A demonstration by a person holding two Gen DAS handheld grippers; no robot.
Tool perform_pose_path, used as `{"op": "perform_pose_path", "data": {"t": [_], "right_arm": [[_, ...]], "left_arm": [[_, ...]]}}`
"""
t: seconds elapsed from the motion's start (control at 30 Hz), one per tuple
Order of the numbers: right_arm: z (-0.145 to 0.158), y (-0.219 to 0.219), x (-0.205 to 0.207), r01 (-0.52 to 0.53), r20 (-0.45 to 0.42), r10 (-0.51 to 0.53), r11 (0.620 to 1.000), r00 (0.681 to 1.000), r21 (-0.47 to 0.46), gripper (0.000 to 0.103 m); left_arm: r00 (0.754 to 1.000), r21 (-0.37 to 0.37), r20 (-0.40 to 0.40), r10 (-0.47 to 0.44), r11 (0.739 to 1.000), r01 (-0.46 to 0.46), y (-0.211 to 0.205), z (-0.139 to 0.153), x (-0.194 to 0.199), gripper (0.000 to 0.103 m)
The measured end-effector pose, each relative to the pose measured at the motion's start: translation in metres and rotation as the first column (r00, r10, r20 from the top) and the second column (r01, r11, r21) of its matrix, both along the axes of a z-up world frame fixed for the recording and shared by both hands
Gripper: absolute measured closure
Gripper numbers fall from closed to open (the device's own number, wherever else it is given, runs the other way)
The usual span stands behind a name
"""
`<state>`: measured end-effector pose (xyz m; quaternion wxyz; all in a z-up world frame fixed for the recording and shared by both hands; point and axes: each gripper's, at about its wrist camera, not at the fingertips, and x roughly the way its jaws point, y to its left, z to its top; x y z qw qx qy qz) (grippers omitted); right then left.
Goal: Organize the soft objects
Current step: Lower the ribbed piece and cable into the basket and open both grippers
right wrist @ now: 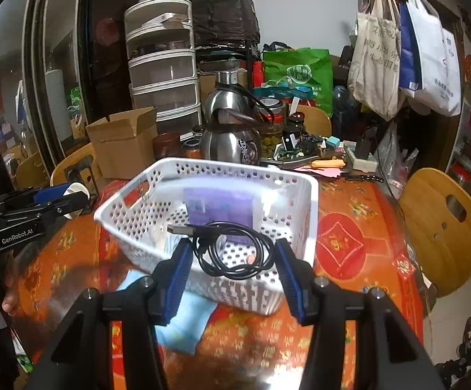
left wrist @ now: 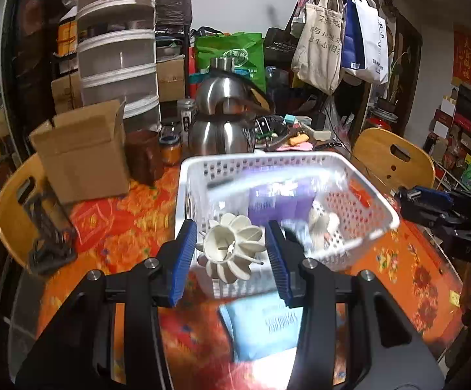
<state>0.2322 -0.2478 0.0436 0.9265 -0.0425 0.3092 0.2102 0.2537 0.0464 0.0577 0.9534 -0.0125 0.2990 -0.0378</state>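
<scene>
A white perforated basket (left wrist: 202, 165) (right wrist: 303, 221) stands on the orange-red tablecloth. It holds a purple pack (left wrist: 268, 201) (right wrist: 222, 204). My left gripper (left wrist: 232, 250) is shut on a cream ribbed flower-shaped object (left wrist: 232, 247), held above the basket's near edge. My right gripper (right wrist: 233, 256) is shut on a coiled black USB cable (right wrist: 232, 250), held over the basket's near side. A light blue pack (left wrist: 261, 328) (right wrist: 186, 321) lies on the table in front of the basket, partly hidden by the fingers. A pale soft item (left wrist: 323, 224) lies blurred in the basket.
A cardboard box (left wrist: 82, 152) (right wrist: 121, 139), a steel kettle (left wrist: 225, 120) (right wrist: 232, 130), jars and clutter stand behind the basket. Wooden chairs (left wrist: 394, 159) (right wrist: 443, 227) flank the table. Tote bags (left wrist: 339, 32) hang at the back right. The other gripper shows in each view (left wrist: 446, 208) (right wrist: 40, 208).
</scene>
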Motion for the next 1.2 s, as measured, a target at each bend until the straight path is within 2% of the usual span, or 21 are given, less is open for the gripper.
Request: {"op": "perform_pose_path", "data": {"t": [0.23,0.37,0.6,0.77,0.87,0.93,0.97,1.0,1.07,1.2], "right_arm": [[0.014,0.009,0.043,0.025,-0.018,-0.026,0.998,0.999,-0.064,0.052],[0.012,0.011,0.066,0.051,-0.036,-0.054,0.995,0.998,-0.086,0.052],[-0.015,0.016,0.099,0.092,-0.092,-0.105,0.987,0.990,-0.130,0.052],[-0.034,0.016,0.108,0.102,-0.131,-0.121,0.985,0.984,-0.141,0.051],[-0.039,0.015,0.113,0.096,-0.146,-0.113,0.989,0.983,-0.116,0.051],[-0.041,0.016,0.112,0.094,-0.133,-0.109,0.989,0.985,-0.114,0.051],[-0.041,0.017,0.112,0.087,-0.136,-0.103,0.990,0.985,-0.113,0.046],[-0.042,0.019,0.112,0.078,-0.142,-0.094,0.991,0.985,-0.109,0.038],[-0.041,0.019,0.108,0.079,-0.127,-0.092,0.991,0.988,-0.104,0.030],[-0.039,0.018,0.103,0.074,-0.127,-0.086,0.993,0.988,-0.095,0.028]], "left_arm": [[1.000,-0.012,-0.020,-0.011,1.000,0.011,-0.008,0.033,0.052,0.062],[0.998,-0.027,-0.065,-0.008,1.000,0.006,-0.015,0.036,0.085,0.062],[0.984,-0.015,-0.180,-0.015,1.000,0.013,-0.027,0.007,0.130,0.062],[0.978,-0.038,-0.208,0.000,0.999,-0.008,-0.024,-0.014,0.143,0.062],[0.978,-0.035,-0.211,-0.001,0.999,-0.006,-0.024,-0.023,0.143,0.061],[0.978,-0.038,-0.207,-0.004,0.999,-0.004,-0.024,-0.026,0.144,0.050],[0.978,-0.042,-0.209,-0.009,0.999,0.000,-0.025,-0.027,0.144,0.034],[0.977,-0.048,-0.213,-0.021,0.999,0.011,-0.026,-0.029,0.145,0.023],[0.979,-0.039,-0.201,-0.023,0.999,0.016,-0.027,-0.030,0.143,0.017],[0.987,-0.008,-0.158,-0.022,1.000,0.021,-0.029,-0.026,0.135,0.015]]}}
